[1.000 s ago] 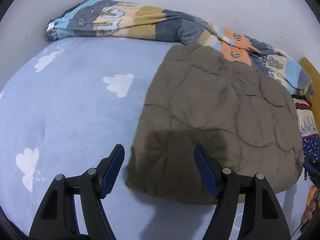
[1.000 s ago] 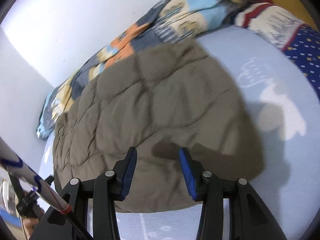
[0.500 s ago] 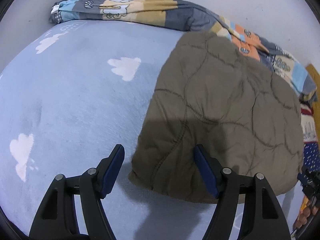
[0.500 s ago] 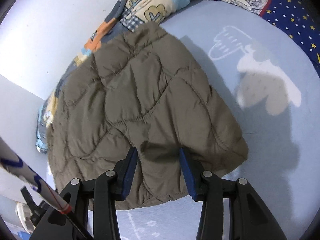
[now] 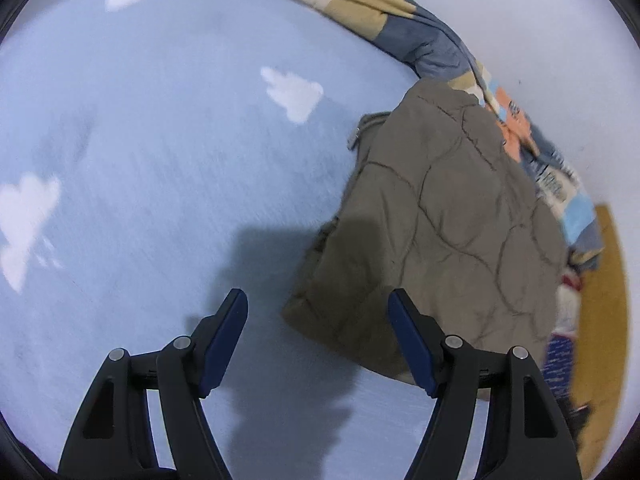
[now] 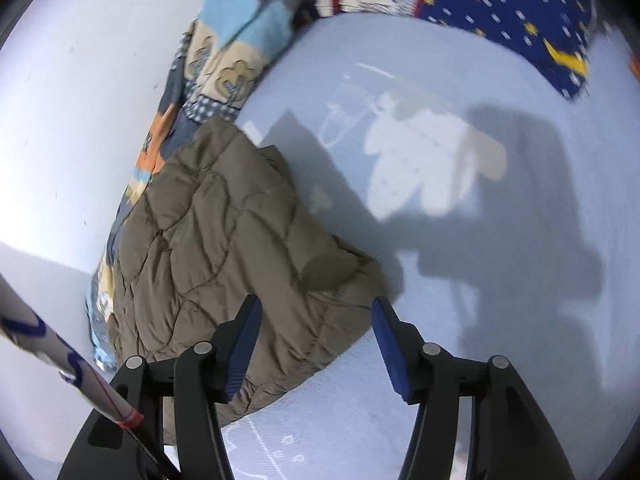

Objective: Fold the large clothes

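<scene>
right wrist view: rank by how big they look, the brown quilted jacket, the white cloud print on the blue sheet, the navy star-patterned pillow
1. Brown quilted jacket, clearly largest.
2. White cloud print and navy star-patterned pillow look alike; the pillow is farther and cut off by the fisheye edge, so unranked.

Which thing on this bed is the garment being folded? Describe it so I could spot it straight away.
Start from the pale blue bed sheet with white clouds. Along the wall lies a patchwork blanket; against it sits the quilted jacket. It is the only plain olive-brown item, puffy with wavy stitching, while its neighbours are bright and patterned.
</scene>
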Demonstrator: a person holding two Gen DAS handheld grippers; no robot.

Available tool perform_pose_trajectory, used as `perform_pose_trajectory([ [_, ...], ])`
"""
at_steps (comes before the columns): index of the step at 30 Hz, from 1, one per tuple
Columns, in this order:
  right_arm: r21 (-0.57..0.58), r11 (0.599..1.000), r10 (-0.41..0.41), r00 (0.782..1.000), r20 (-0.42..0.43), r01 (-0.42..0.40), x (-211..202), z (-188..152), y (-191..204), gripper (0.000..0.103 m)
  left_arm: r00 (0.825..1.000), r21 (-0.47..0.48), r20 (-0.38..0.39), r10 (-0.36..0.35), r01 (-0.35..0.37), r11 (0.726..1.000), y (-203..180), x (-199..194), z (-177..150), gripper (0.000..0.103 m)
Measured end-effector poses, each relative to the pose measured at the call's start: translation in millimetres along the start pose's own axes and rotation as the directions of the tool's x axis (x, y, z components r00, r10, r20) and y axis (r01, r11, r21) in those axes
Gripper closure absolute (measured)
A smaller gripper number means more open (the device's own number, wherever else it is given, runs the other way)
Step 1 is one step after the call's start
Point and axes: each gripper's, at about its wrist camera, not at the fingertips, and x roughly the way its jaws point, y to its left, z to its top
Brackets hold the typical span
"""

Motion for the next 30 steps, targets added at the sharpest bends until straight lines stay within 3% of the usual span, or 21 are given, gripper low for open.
perform_pose_trajectory([
  [14, 0.171, 0.98, 0.11, 0.993, -0.034, -0.103, 14.3, -1.9, -22.8, 0.032, 0.988, -0.133, -0.076, -0.131, 0.12, 0.984, 3.4, 23.3, -9.1, 0.031],
  [25, 0.262, 0.955, 0.158, 0.987, -0.041, -0.142, 33.9, -9.4, -31.9, 0.031, 0.98, -0.203, -0.057, -0.191, 0.176, 0.963, 3.5, 35.0, -14.8, 0.031],
  [30, 0.286, 0.947, 0.152, 0.988, 0.0, -0.145, 43.2, -11.3, -37.3, 0.031, 0.976, -0.238, -0.036, -0.213, 0.198, 0.951, 8.9, 41.7, -15.7, 0.03],
])
